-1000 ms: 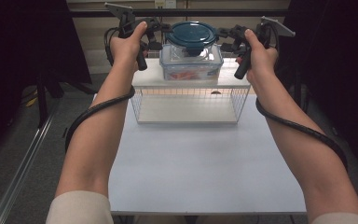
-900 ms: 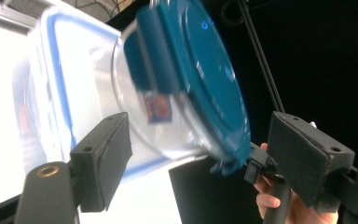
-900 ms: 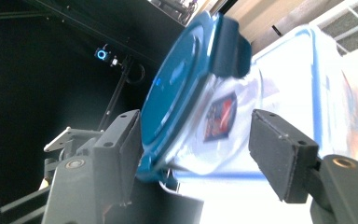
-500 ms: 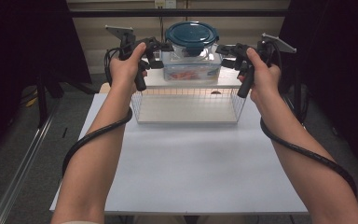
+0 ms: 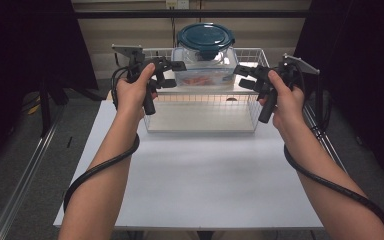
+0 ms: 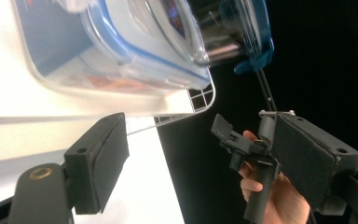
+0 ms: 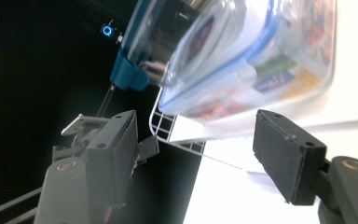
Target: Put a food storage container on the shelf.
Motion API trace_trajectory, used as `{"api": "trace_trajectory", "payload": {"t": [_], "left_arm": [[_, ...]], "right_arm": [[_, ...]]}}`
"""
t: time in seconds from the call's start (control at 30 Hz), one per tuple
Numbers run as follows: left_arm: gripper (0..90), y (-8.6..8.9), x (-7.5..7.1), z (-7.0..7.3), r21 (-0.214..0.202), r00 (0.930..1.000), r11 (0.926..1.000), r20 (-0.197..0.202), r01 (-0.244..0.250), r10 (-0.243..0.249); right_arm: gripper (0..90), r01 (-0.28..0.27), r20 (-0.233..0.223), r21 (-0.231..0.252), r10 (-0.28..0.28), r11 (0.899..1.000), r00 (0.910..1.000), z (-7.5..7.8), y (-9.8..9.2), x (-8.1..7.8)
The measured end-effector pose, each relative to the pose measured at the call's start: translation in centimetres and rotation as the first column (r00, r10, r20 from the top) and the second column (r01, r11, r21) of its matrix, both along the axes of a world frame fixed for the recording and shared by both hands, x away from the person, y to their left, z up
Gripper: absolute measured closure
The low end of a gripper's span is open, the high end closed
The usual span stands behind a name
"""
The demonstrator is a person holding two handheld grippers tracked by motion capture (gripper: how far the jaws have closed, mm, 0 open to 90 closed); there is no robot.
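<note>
The box (image 5: 198, 75) sits on top of the wire rack (image 5: 202, 107), at the far edge of the table (image 5: 200, 180); a bowl (image 5: 205, 40) with a dark blue lid rests on the box. The back of the rack is hidden behind the box; the food inside the box is a blur of orange, too fuzzy to name. In the left gripper view the box (image 6: 112, 51) is cut off by the top edge; the bowl (image 6: 223, 28) is cut off too. In the right gripper view the box (image 7: 256, 60) runs off the top and right edges; its labels are too blurry to read.

The left gripper (image 5: 172, 74) is just beside the left end of the box; its jaws have just been opening and stand wide, with nothing between them. The right gripper (image 5: 245, 77) is just beside the right end; its jaws have just been opening too, wide and holding nothing; neither one touches the box.

A second ago both hands were higher and farther back, close against the box ends; now they are lower and nearer the person; the box and bowl have stayed on the rack.
</note>
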State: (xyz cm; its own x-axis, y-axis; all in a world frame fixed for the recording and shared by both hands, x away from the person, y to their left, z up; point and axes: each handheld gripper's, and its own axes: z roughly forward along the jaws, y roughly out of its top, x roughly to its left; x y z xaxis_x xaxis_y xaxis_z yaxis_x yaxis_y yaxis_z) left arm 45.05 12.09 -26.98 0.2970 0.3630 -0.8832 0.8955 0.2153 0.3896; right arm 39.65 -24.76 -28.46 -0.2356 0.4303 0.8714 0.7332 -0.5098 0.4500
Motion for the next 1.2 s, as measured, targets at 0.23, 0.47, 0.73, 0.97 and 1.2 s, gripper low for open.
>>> {"api": "trace_trajectory", "payload": {"t": [0.23, 0.47, 0.73, 0.97, 1.2], "left_arm": [[17.9, 0.4, -1.5, -1.2, -0.006, 0.9998, 0.9998, 0.011, 0.018, -0.018], [16.9, 0.0, -2.9, -2.8, -0.01, 0.9988, 0.9988, 0.009, 0.048, -0.048], [16.6, -0.5, -3.8, -5.0, -0.012, 0.9979, 0.9978, -0.002, 0.064, -0.065], [16.2, -0.5, -4.6, -7.4, 0.001, 0.9967, 0.9967, -0.008, 0.081, -0.081], [16.0, 0.1, -5.5, -10.3, 0.005, 0.9959, 0.9961, -0.022, 0.088, -0.088]], "right_arm": [[29.7, -0.027, 0.0, 0.004, 0.027, 1.0, 0.9996, -1.5, -0.3, -1.6], [29.0, -0.057, -0.005, 0.022, 0.057, 0.998, 0.9983, -3.5, -0.4, -3.0], [28.6, -0.073, -0.021, 0.024, 0.073, 0.997, 0.9971, -5.8, -1.0, -4.1], [27.8, -0.083, -0.023, 0.024, 0.083, 0.996, 0.9963, -7.9, -1.4, -4.9], [26.9, -0.103, -0.034, 0.009, 0.103, 0.995, 0.9941, -10.0, -1.5, -5.8]]}}
